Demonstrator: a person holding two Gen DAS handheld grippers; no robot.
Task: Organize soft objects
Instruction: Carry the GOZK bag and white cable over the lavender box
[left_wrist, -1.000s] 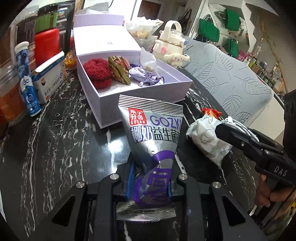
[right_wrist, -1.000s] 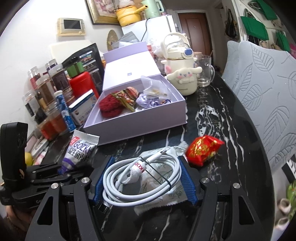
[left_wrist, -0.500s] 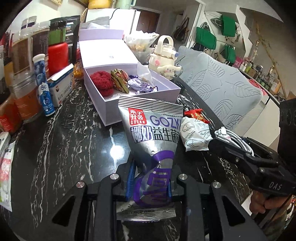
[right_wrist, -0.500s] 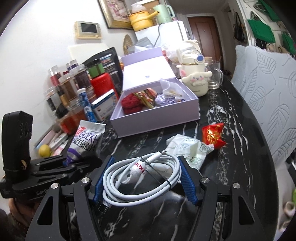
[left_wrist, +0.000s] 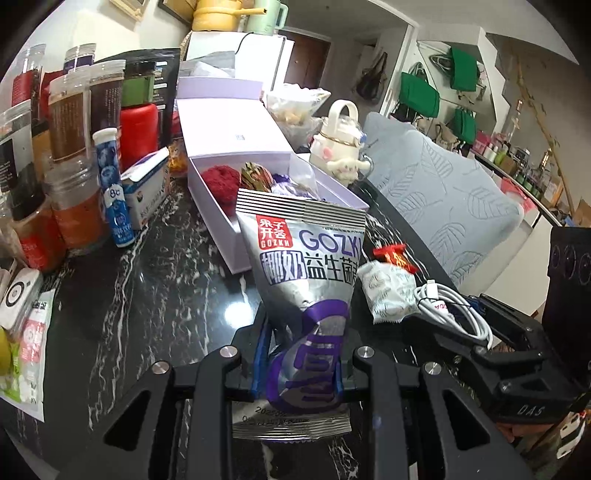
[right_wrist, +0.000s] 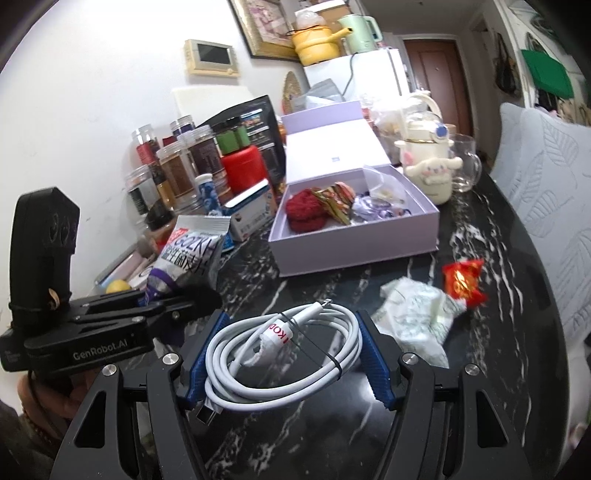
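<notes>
1. Pinching the silver snack bag (left_wrist: 303, 295) low in the left gripper (left_wrist: 303, 354), clear of the table (left_wrist: 147, 295).
2. Clamping the coiled white cable (right_wrist: 280, 347) in the right gripper (right_wrist: 284, 354).
3. Aiming for bare floor in the open lilac box (right_wrist: 354, 240), lowering gently, avoiding the wall.

The silver snack pouch (left_wrist: 303, 280) is blocking the near end of the lavender box (left_wrist: 218, 206) at about 12 o'clock, and the small print along its bottom seam is smearing. The jars (left_wrist: 70, 122) at 9 o'clock are getting clipped by the edge.
</notes>
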